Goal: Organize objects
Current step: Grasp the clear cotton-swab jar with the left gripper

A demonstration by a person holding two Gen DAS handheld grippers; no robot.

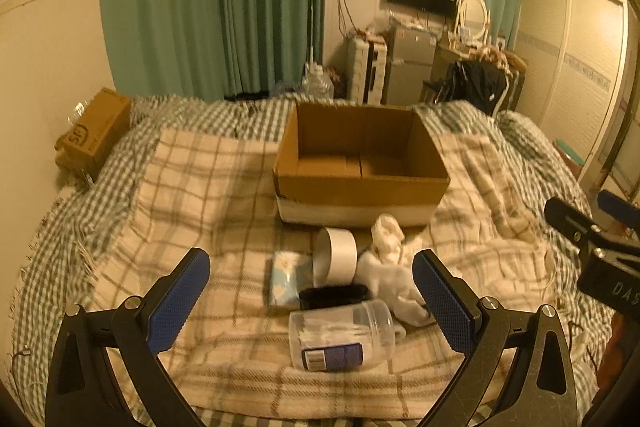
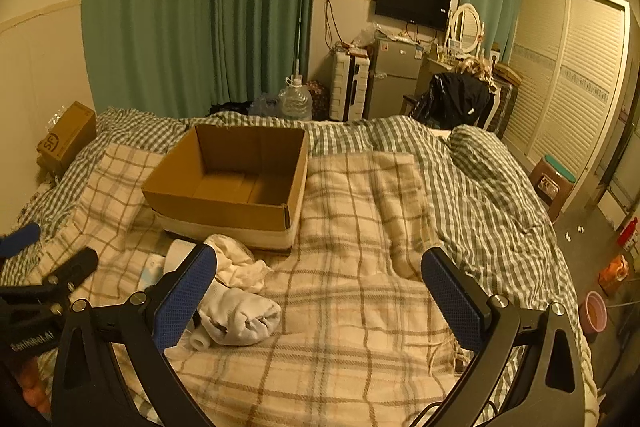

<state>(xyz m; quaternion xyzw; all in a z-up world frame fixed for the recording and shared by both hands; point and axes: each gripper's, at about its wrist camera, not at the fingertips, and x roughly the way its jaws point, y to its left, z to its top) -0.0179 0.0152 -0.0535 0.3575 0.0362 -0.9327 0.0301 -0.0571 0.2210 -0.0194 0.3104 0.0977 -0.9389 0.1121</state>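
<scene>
Left gripper (image 1: 311, 298) hung released, blue pads wide, over clear plastic jar (image 1: 343, 335) lying sideways on beige plaid blanket (image 1: 192, 203). Right gripper (image 2: 318, 297) likewise spread, holding nothing. Just beyond jar: black hair band (image 1: 334, 295), white tape roll (image 1: 335, 254), tissue pack (image 1: 285, 279), white socks (image 1: 394, 279). Open brown cardboard box (image 1: 360, 183) stood behind, near.

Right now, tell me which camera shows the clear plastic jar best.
The left wrist view: the clear plastic jar lies whole on its side between the open fingers. In the right wrist view only its white cap end peeks out beside the sock.
</scene>
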